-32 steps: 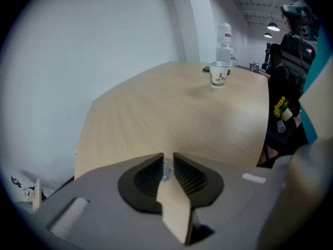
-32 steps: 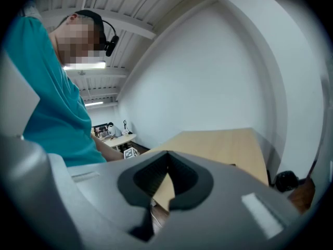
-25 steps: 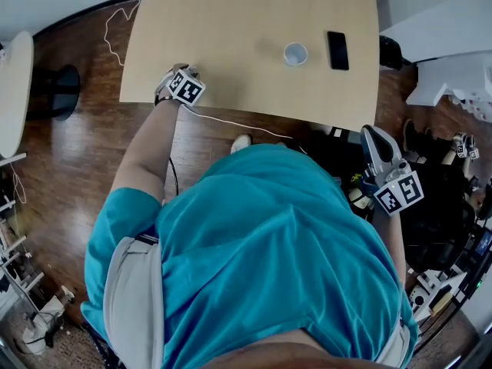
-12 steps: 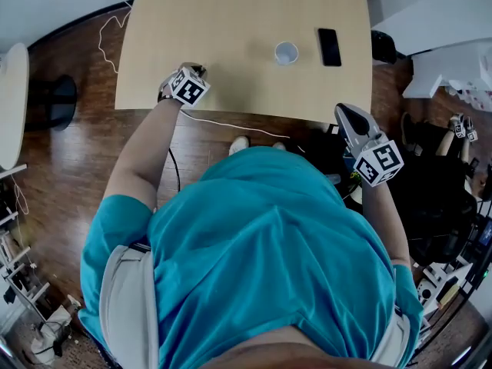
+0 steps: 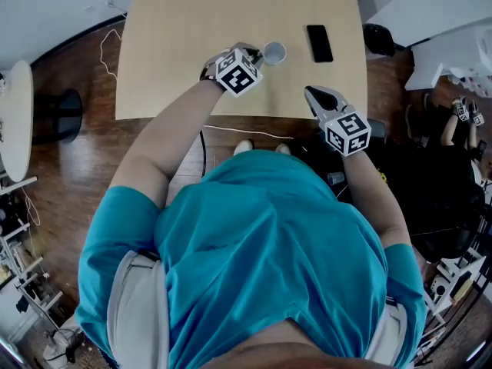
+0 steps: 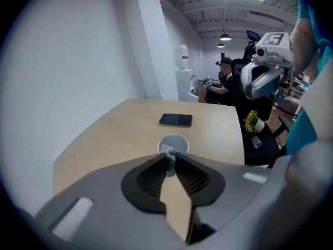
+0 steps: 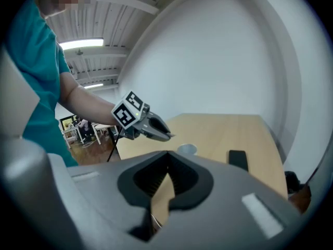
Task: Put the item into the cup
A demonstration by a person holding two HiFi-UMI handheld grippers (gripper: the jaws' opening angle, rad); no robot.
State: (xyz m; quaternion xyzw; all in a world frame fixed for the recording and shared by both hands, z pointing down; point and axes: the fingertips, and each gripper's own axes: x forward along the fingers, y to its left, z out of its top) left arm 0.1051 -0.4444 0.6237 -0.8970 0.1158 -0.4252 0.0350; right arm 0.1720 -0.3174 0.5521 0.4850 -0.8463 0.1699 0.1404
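A small white cup (image 5: 274, 52) stands on the tan table (image 5: 192, 21) near its front edge. My left gripper (image 5: 257, 54) hovers right beside and just above the cup (image 6: 173, 142). Its jaws have just been closing, and they are shut on a small white and green item (image 6: 167, 151). The right gripper view shows the left gripper (image 7: 167, 135) tilted down over the cup (image 7: 186, 149). My right gripper (image 5: 311, 92) hangs off the table's front edge, to the right of the cup, with its fingers together and nothing in them (image 7: 166, 154).
A black phone (image 5: 319, 43) lies flat on the table just right of the cup. A white cable (image 5: 231, 127) trails over the wooden floor below the table's front edge. Dark chairs and gear crowd the right side (image 5: 453, 206).
The left gripper has gone from the table's front left edge rightwards to the cup. The right gripper has come in from the lower right towards the table's front edge.
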